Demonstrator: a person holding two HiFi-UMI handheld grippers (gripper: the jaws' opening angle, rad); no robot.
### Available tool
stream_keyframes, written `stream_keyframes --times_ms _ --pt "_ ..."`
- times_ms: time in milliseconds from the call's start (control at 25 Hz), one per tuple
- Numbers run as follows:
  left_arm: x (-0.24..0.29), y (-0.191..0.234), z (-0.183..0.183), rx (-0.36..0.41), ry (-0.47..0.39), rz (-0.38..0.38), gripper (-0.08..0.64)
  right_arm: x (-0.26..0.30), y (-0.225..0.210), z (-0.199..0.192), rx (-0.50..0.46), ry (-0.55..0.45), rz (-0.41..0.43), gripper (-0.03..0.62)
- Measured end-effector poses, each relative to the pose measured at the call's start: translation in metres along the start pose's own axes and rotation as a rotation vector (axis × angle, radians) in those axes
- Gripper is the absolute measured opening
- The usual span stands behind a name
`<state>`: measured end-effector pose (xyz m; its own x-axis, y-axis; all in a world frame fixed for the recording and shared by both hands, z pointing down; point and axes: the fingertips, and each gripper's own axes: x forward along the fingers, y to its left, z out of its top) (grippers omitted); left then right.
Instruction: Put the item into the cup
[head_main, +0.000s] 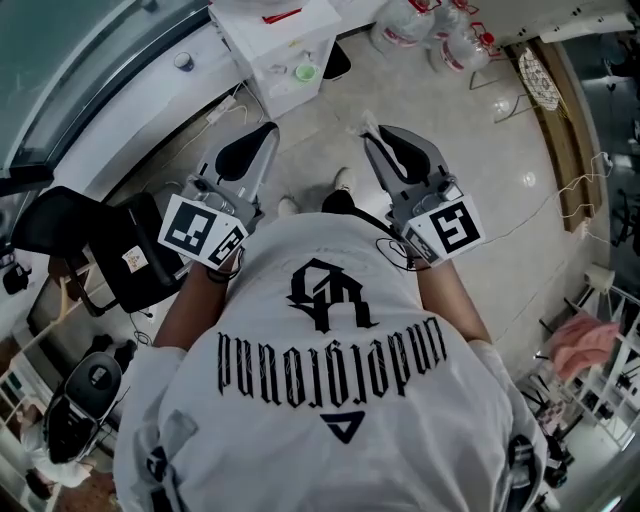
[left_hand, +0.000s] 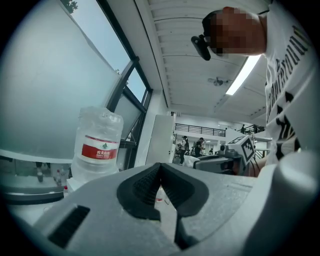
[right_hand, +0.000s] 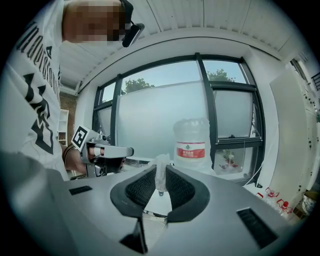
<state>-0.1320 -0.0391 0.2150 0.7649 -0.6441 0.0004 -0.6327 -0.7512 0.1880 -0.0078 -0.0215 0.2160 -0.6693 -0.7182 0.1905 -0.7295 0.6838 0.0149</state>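
Observation:
In the head view I hold both grippers out in front of my chest, above the floor. My right gripper (head_main: 370, 134) is shut on a small crumpled white item (head_main: 366, 122). In the right gripper view that white item (right_hand: 161, 172) sticks up from between the black pads of the right gripper (right_hand: 160, 176). My left gripper (head_main: 266, 130) is shut with nothing in it, and in its own view the left gripper (left_hand: 160, 167) shows its pads meeting at the tip. A small green cup-like thing (head_main: 306, 72) stands on a white table (head_main: 262, 30) ahead, well beyond both grippers.
Large water bottles (head_main: 410, 22) stand on the floor at the far right. One water bottle (left_hand: 97, 145) shows against frosted windows, and the same kind of bottle (right_hand: 191, 145) appears in the right gripper view. A black chair (head_main: 110, 245) is on my left. Cables lie on the floor.

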Motion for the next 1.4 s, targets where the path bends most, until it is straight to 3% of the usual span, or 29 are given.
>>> stream_keyframes --times_ms 1000,1400 --pt "0.123 0.001 -0.029 -0.011 0.038 0.312 0.015 0.017 -0.161 -0.021 -0.001 -0.007 0.272 0.061" --pt "0.143 0.026 -0.055 -0.069 0.072 0.321 0.015 0.042 -0.171 -0.038 0.008 0.044 0.312 0.061"
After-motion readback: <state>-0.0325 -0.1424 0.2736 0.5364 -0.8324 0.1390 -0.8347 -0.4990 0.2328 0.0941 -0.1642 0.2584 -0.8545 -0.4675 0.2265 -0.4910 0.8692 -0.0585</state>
